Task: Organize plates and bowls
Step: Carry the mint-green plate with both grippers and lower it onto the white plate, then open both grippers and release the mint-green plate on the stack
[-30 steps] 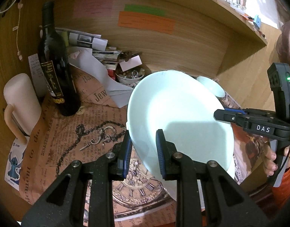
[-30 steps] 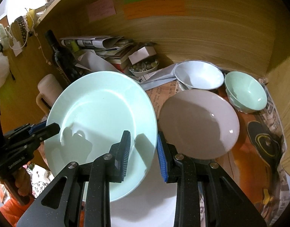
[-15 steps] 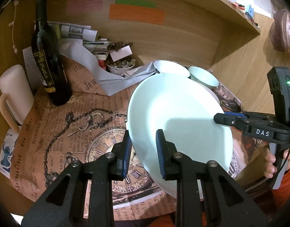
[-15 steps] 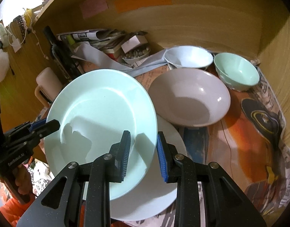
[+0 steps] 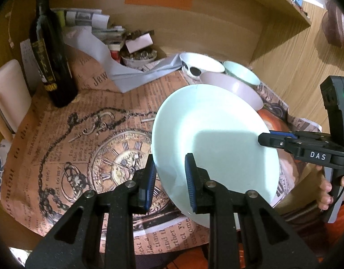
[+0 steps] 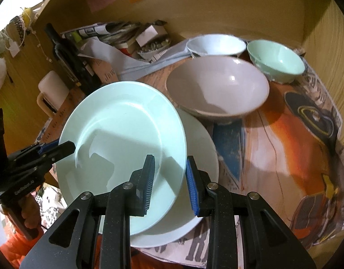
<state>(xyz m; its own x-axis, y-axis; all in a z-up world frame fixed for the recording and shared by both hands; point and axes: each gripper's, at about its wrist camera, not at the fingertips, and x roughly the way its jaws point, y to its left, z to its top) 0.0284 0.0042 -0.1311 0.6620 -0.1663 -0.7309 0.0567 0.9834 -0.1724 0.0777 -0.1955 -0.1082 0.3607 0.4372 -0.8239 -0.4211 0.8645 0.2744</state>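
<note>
Crowding mint plate point(image 6: 127, 121): grey bowl point(image 6: 216, 85), white plate point(image 6: 201, 148)

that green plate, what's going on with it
A person holds the green plate between two tools: the left tool and the right tool each straddle its rim on opposite sides. The plate is tilted above a white plate on the table. Three bowls sit behind, the grey bowl nearest.

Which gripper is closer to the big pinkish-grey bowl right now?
Right. The right gripper grips the pale green plate's edge nearest the big pinkish-grey bowl; the left gripper holds the plate's opposite rim, farther away.
</note>
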